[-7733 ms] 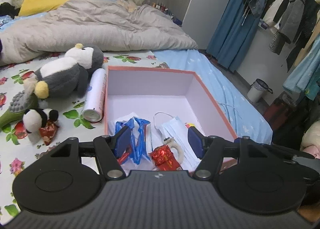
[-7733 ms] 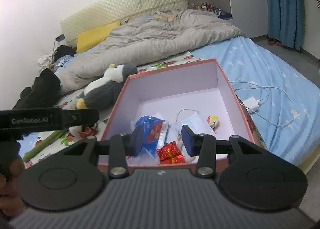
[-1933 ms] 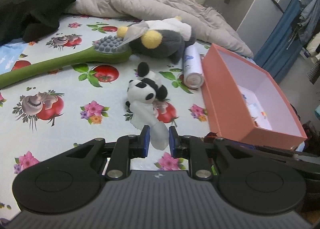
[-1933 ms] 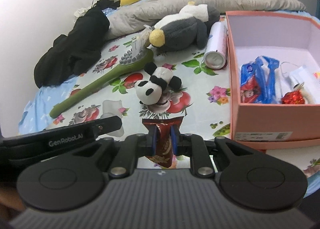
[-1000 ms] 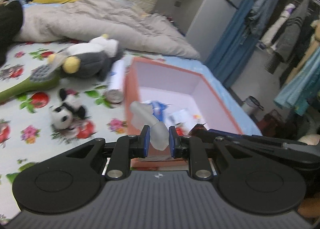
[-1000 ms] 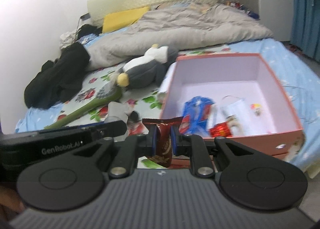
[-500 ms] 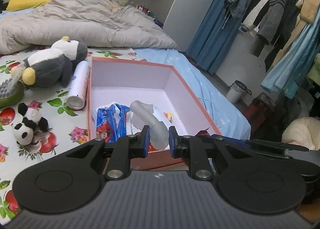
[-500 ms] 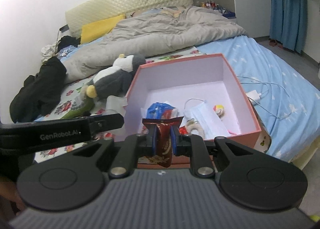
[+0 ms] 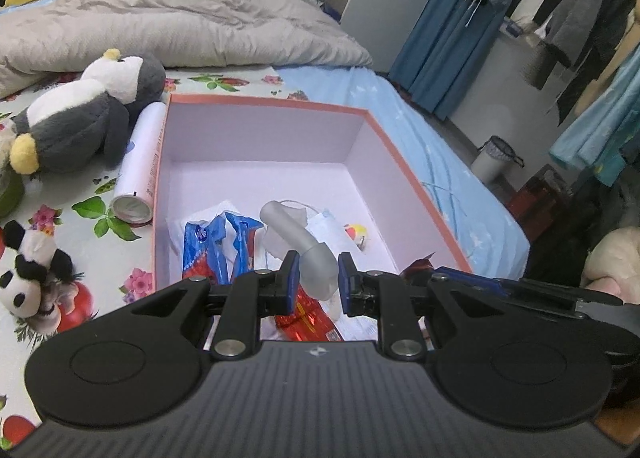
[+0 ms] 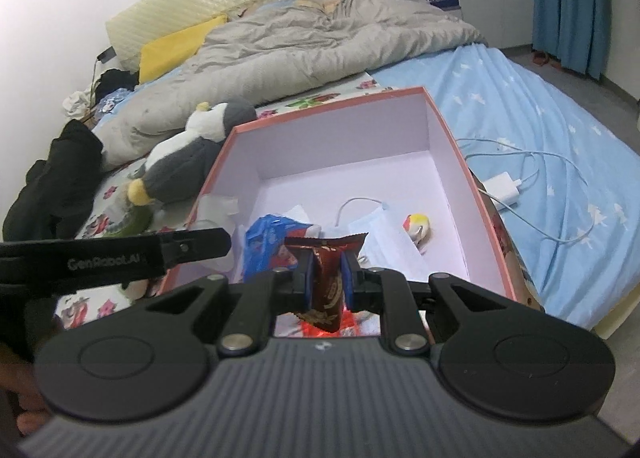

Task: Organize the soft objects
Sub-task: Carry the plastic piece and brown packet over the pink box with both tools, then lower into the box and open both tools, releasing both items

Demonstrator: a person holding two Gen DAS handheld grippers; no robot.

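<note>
Both tools loaded over the near end of the pink box (image 9: pixel 404 178): left tool (image 9: pixel 318 278) clamps a translucent soft tube (image 9: pixel 304 244), right tool (image 10: pixel 327 278) clamps a dark-red snack packet (image 10: pixel 326 278). Box already holds a blue packet (image 9: pixel 216 246) and a face mask (image 10: pixel 384 236). Left to do, I judge: drop both, then the panda plush (image 9: pixel 28 274) and penguin plush (image 9: pixel 80 114) on the bed.

Matt pink cardboard box (image 9: pixel 404 170); fluffy plush penguin (image 9: pixel 76 118); glossy foil snack wrapper (image 10: pixel 326 274); frosted translucent tube (image 9: pixel 304 246) — smooth, soft-looking.

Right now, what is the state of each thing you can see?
left hand-held gripper: shut on translucent tube, above box
right hand-held gripper: shut on brown wrapper
pink box: open, partly filled
penguin plush: lying beside box
panda plush: on bedsheet, outside box
</note>
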